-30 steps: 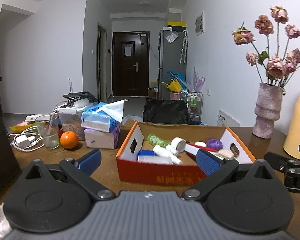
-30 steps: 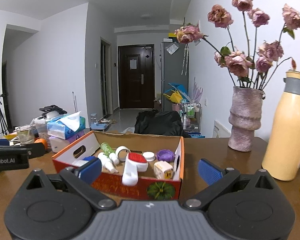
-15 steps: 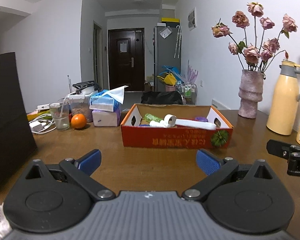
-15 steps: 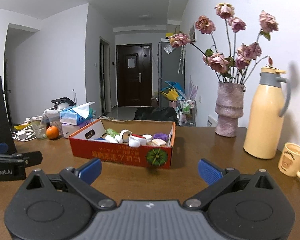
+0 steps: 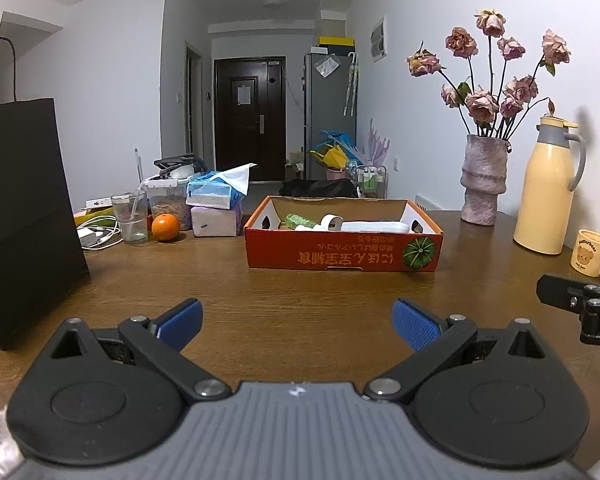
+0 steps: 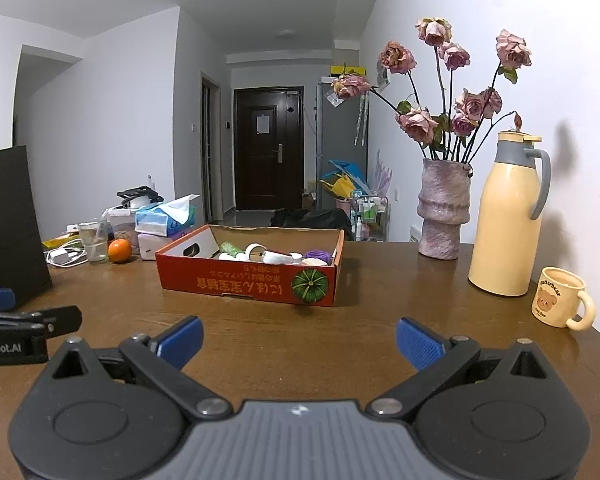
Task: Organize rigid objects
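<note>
Nearest the cameras, the left gripper [image 5: 296, 318] and the right gripper [image 6: 298, 338] both hang released over the bare brown wooden table [image 5: 300, 292], blue-padded fingers spread wide and grasping nothing, each well short of the box.

Judging by the small items already gathered in the shallow red cardboard box printed with a green pumpkin [image 5: 343, 248], the sorting looks largely done, and no loose rigid object lies on the bare wood before the box. To finish cleanly, any further reach should come in over the box's low front wall rather than push against it, since the light carton would probably slide.

Inside the box lie a green tube [image 5: 301, 221], a white ring-shaped roll [image 5: 332, 222], white bottles and a purple cap [image 6: 318, 255], packed close together.

Left of the box stand an orange [image 5: 165, 227] and a clear drinking glass [image 5: 130, 216]; right of it, a pale yellow bear-printed mug [image 6: 558, 302] and a cream thermos jug [image 6: 506, 216].
</note>
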The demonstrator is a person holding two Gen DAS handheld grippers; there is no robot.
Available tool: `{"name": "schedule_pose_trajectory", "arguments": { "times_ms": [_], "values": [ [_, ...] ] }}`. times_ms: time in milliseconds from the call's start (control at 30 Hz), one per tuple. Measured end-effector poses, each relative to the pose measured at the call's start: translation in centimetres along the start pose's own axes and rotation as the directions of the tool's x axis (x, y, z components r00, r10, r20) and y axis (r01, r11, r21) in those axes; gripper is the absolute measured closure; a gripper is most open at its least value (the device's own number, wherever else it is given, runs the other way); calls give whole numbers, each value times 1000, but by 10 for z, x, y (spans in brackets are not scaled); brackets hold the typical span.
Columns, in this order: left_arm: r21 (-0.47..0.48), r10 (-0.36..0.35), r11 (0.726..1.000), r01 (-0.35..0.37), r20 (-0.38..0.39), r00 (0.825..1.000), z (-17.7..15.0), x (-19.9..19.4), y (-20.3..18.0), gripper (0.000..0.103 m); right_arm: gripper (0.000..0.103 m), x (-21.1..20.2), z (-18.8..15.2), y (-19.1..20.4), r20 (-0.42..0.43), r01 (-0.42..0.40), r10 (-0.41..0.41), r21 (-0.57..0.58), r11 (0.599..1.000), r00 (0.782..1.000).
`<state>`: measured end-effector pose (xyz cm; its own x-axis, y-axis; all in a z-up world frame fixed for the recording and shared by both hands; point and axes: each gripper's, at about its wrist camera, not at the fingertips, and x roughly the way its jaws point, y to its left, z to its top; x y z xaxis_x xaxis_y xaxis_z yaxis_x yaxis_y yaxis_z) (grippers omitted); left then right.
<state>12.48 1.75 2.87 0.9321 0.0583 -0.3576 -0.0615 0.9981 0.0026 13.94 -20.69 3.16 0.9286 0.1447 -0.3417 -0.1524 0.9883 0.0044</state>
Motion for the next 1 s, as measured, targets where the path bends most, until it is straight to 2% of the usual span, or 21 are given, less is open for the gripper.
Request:
{"name": "schedule_pose_trajectory", "arguments": {
  "times_ms": [1000],
  "values": [
    [-3, 2, 1000, -2, 22, 1000, -3, -19, 2, 0, 0, -16, -4, 7, 12, -16, 17, -19, 1000, 1000]
  ]
}}
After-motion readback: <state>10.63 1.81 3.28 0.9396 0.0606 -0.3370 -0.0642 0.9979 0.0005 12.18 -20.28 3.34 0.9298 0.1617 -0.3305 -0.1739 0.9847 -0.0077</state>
